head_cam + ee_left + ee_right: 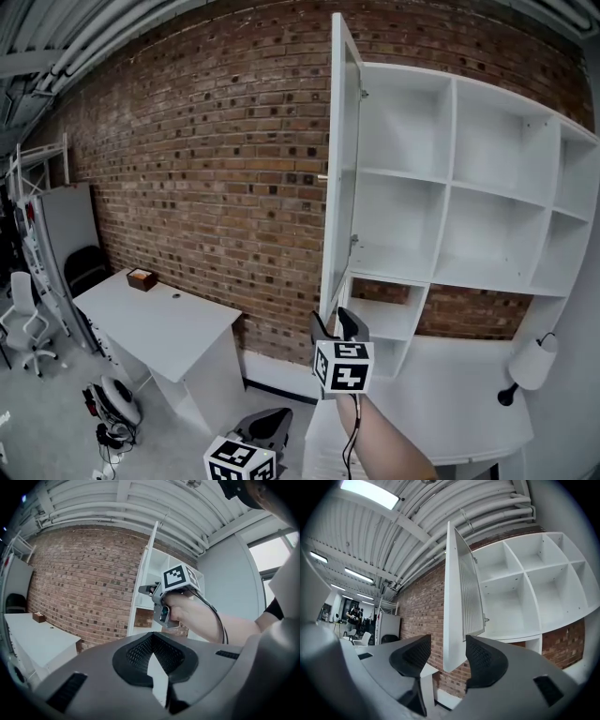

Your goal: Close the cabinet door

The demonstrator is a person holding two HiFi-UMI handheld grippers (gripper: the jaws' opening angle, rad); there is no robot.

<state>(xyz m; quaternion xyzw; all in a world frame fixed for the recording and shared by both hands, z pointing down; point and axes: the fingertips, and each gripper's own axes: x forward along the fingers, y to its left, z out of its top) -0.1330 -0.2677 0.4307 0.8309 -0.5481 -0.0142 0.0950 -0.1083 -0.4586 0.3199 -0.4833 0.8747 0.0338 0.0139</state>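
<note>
Right gripper (447,651) spread, lower corner of the open cabinet door (454,597) lined up between my jaws, nothing pinched. Left gripper (152,637) pressed together, low, idle. Risk: a glancing push on that thin edge slips off, door stays open.

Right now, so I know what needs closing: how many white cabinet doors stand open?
1. The tall white cabinet door stands swung out at the left end of the white shelf unit; its other compartments show no doors.
</note>
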